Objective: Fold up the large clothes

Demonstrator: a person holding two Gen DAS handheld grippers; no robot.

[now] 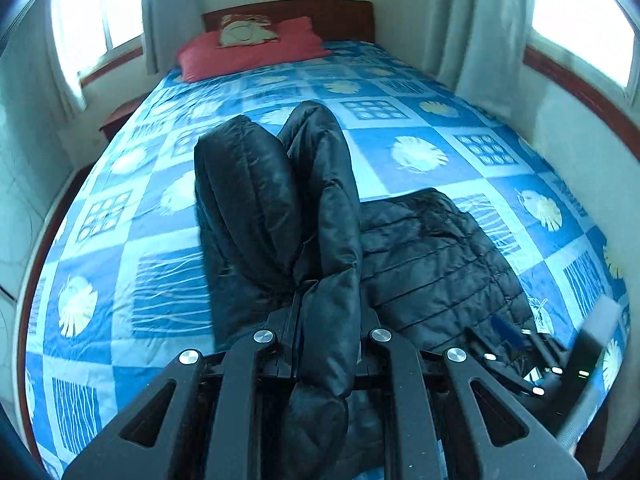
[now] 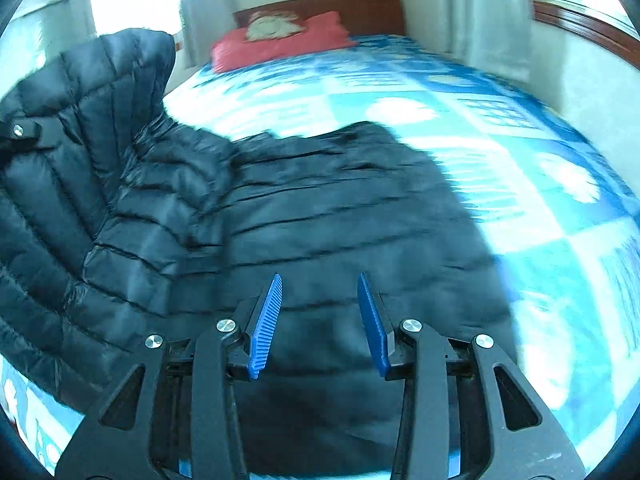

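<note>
A black quilted puffer jacket point(image 1: 432, 264) lies on the blue patterned bed. My left gripper point(image 1: 324, 320) is shut on a folded part of it, and that padded fold point(image 1: 280, 200) stands raised in front of the camera and hides the fingertips. In the right wrist view the raised part point(image 2: 92, 128) hangs at the left, with a piece of the left gripper point(image 2: 22, 132) beside it. My right gripper point(image 2: 320, 280) is open just above the flat part of the jacket point(image 2: 340, 208). Its blue ribbed pads point(image 2: 266, 320) have nothing between them. It also shows at the lower right point(image 1: 516, 344).
The bed's blue quilt point(image 1: 420, 152) stretches back to a red pillow point(image 1: 256, 50) and a dark wooden headboard point(image 1: 340, 16). Bright windows with white curtains point(image 1: 476, 32) flank the bed. A low wooden nightstand point(image 1: 120, 116) stands at the left side.
</note>
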